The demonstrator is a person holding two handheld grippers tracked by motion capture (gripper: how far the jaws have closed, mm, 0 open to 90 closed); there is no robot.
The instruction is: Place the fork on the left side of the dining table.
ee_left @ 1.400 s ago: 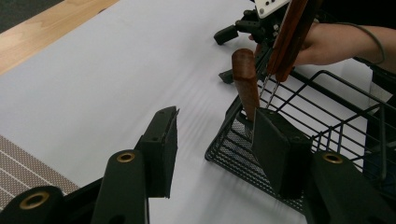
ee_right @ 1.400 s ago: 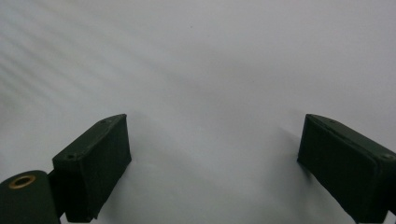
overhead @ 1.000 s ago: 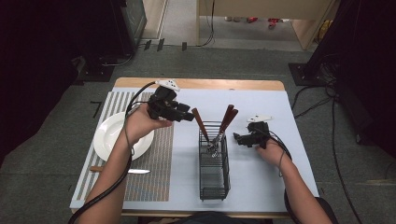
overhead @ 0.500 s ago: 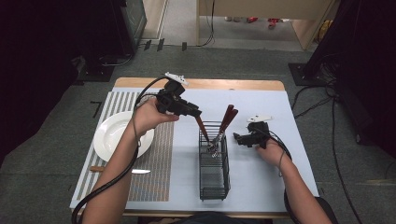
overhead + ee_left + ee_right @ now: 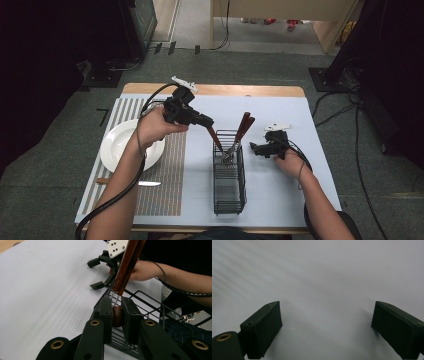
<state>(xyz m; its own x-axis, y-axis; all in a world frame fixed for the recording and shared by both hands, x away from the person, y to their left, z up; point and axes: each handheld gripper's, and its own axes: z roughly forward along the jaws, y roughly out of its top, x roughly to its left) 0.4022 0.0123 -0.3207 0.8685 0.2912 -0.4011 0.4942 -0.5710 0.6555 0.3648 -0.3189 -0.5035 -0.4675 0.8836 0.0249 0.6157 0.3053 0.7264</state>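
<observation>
A black wire basket (image 5: 229,185) stands mid-table with several brown-handled utensils upright in it. My left gripper (image 5: 210,125) reaches down from the left to the basket's far end. Its jaws have just been closing and are now shut on the end of the leftmost brown handle (image 5: 116,316). Two more wooden handles (image 5: 127,265) lean just beyond it. My right gripper (image 5: 255,148) rests low on the white sheet to the right of the basket. In the right gripper view its jaws stand wide open, with nothing between them (image 5: 325,327).
A white plate (image 5: 117,147) sits on a striped mat (image 5: 165,185) at the left. A knife (image 5: 145,183) lies on the mat in front of the plate. The white sheet (image 5: 280,200) covers the table's right half.
My left gripper tipped down toward the basket and its jaws closed on the leftmost handle. The right hand has stayed still.
</observation>
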